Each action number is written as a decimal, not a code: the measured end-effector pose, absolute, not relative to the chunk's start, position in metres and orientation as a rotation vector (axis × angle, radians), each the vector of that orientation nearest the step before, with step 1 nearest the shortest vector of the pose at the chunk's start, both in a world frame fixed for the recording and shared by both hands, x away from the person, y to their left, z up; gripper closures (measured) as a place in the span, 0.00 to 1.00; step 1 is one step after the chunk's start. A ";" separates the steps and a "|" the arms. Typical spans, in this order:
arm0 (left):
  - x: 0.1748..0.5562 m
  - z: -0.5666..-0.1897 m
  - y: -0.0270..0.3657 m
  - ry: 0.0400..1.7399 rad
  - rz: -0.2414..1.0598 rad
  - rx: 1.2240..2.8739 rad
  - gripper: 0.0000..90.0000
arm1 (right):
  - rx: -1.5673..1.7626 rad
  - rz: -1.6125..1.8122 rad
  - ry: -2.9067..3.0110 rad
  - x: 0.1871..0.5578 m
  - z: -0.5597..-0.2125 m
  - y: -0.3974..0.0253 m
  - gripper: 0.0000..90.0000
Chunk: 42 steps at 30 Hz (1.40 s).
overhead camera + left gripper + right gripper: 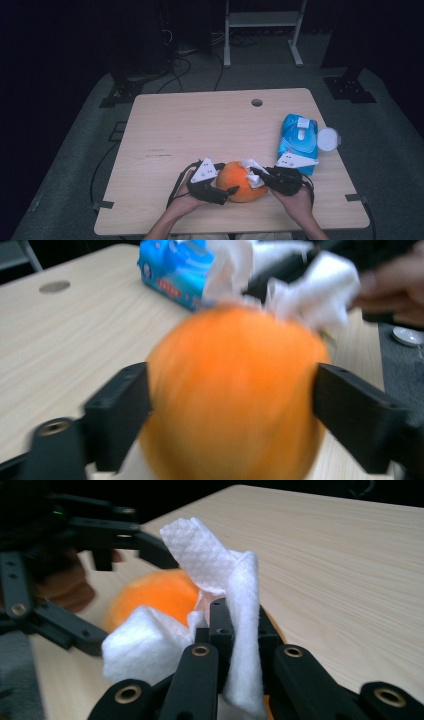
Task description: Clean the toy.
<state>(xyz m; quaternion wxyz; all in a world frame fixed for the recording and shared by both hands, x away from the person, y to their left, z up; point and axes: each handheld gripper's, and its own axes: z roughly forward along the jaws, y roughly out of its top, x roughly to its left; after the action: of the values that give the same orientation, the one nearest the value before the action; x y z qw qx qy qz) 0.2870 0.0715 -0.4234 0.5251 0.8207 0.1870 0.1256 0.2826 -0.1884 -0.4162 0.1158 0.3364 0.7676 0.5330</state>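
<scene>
Dim room, wooden counter: orange ball clamped near the front edge in left tongs, probably steadied so right tongs, pinching a tissue, can wipe its top.

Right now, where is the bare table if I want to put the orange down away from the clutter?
The left half of the table, from the left edge to the round hole, is bare. It is crowded at the near centre, where the left gripper holds the orange and the right gripper holds the wipe, and rightward by the wipes pack.
</scene>
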 end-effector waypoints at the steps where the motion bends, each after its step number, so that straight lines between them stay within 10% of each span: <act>1: 0.286 -0.424 0.068 0.443 0.302 1.979 0.12 | 0.966 1.583 2.262 0.281 -0.415 -0.183 0.93; 7: 0.291 -0.430 0.084 0.501 0.286 2.018 0.33 | 0.935 1.529 2.268 0.282 -0.416 -0.183 0.93; 19: 0.299 -0.436 0.104 0.554 0.225 2.005 0.36 | 0.978 1.501 2.254 0.282 -0.424 -0.184 0.93; 27: 0.301 -0.432 0.092 0.521 0.173 2.009 0.10 | 0.958 1.599 2.238 0.278 -0.418 -0.180 0.93; 33: 0.293 -0.427 0.081 0.512 0.340 1.991 0.40 | 1.084 1.597 2.213 0.291 -0.433 -0.194 0.93; 42: 0.293 -0.435 0.086 0.506 0.434 2.019 0.38 | 1.084 1.610 2.217 0.295 -0.436 -0.192 0.93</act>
<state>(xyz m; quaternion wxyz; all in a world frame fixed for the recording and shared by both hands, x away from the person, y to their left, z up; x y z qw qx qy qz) 0.2933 0.0857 -0.4350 0.4862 0.8298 0.2081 0.1782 0.2947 -0.1921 -0.4365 0.0973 0.3660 0.7490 0.5437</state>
